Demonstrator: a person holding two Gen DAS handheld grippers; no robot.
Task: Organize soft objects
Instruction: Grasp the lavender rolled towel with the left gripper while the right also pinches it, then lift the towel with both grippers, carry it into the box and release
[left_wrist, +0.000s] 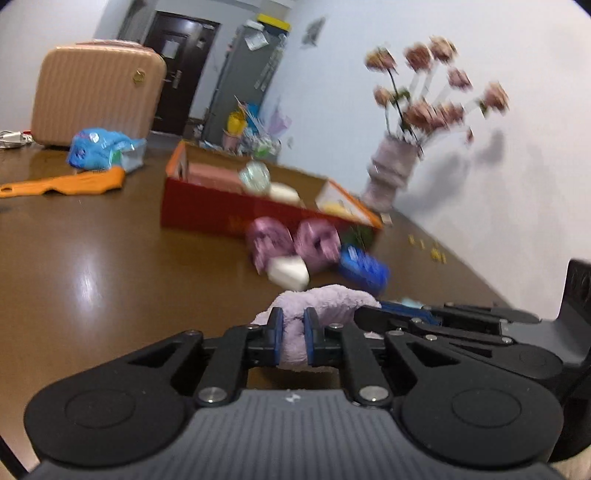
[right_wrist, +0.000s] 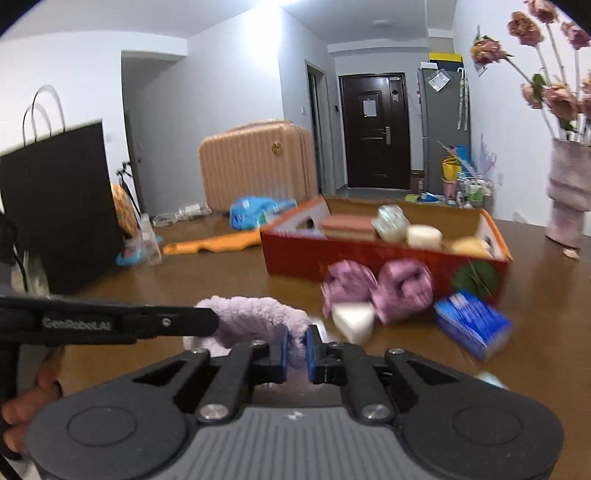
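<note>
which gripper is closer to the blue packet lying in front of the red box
Right, though not by much. The right gripper and left gripper both clamp the lilac plush; the blue packet lies ahead on the right's outer side, apart from both.

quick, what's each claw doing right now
Left claw: shut on the fluffy lilac plush cloth.
Right claw: shut on the same cloth's other end.

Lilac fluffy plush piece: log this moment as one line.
left gripper: shut on lilac fluffy plush piece | right gripper: shut on same piece | red cardboard box: behind
</note>
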